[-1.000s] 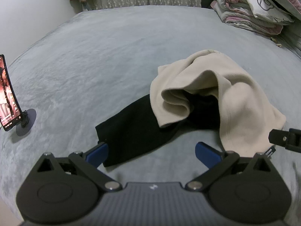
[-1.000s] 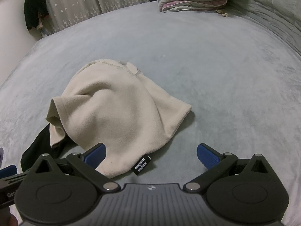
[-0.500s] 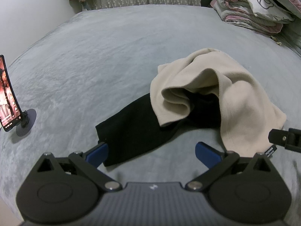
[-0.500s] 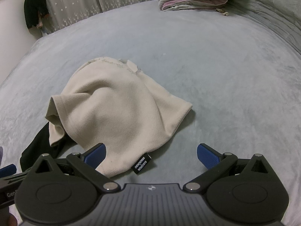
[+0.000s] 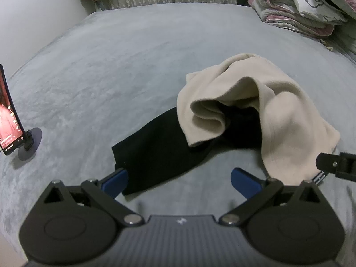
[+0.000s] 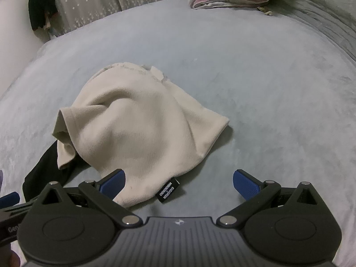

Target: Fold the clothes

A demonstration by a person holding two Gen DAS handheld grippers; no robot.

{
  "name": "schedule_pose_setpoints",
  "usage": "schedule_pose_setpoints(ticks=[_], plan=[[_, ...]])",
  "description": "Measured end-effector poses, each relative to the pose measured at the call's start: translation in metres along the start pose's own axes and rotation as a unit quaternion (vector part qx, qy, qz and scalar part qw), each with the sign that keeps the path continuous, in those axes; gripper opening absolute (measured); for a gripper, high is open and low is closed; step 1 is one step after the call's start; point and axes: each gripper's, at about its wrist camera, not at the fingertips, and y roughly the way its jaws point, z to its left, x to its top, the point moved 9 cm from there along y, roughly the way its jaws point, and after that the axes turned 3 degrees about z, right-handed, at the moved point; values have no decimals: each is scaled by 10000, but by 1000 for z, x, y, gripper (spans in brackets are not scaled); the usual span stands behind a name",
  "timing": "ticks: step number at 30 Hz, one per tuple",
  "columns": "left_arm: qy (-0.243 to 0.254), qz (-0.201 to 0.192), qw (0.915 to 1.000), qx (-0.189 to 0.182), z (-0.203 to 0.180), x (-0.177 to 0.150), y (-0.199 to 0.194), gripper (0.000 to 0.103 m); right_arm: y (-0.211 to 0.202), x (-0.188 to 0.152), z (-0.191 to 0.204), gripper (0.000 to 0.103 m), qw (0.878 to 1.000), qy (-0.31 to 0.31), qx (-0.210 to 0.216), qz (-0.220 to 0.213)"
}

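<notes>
Grey bed (image 5: 111,66), two garments on it, both unfolded. One cream top (image 6: 142,133) lies heaped and rumpled over one black garment (image 5: 155,153); the black one pokes out from under the cream on the left side, flat on the bed. One small black label (image 6: 168,191) with white lettering sits at the cream top's near hem.

Left gripper (image 5: 179,178): jaws spread wide, holding nothing, blue pads over the near end of the black garment (contact not clear). Right gripper (image 6: 179,181): jaws likewise spread wide and bare, left pad over the cream hem, the label between the two pads.

Elsewhere: one phone (image 5: 9,120) lit up on a round stand at the bed's left edge. One stack of folded quilts (image 5: 300,6) at the far right. Starred curtain (image 6: 93,2) behind, one dark item (image 6: 41,6) hanging beside it.
</notes>
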Motion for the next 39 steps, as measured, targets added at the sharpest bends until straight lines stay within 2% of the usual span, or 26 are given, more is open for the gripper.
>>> schedule_pose_setpoints(ticks=[9,16,20,24,28,32,39], plan=[[38,93,9999,66,1,-3,6,103,21,-6,0,103,9994,-116,-171,287],[12,437,9989,152,3,-12,27,103,44,-13,-3,103,9973,-192,-383,598],[38,589,9980,212,4,-18,38,103,50,-15,-2,103,9967,-273,-436,629],[-16,745,9972,111,3,-24,47,103,51,-18,-3,103,9972,-349,-409,520],[-54,667,9978,45,5,-28,47,103,52,-20,-3,103,9972,-477,-357,450],[-71,472,9989,-16,6,-34,46,103,51,-24,-3,103,9972,-651,-291,225],[29,-33,10000,-16,5,-40,41,103,42,-37,-1,103,9961,-716,-271,-447]])
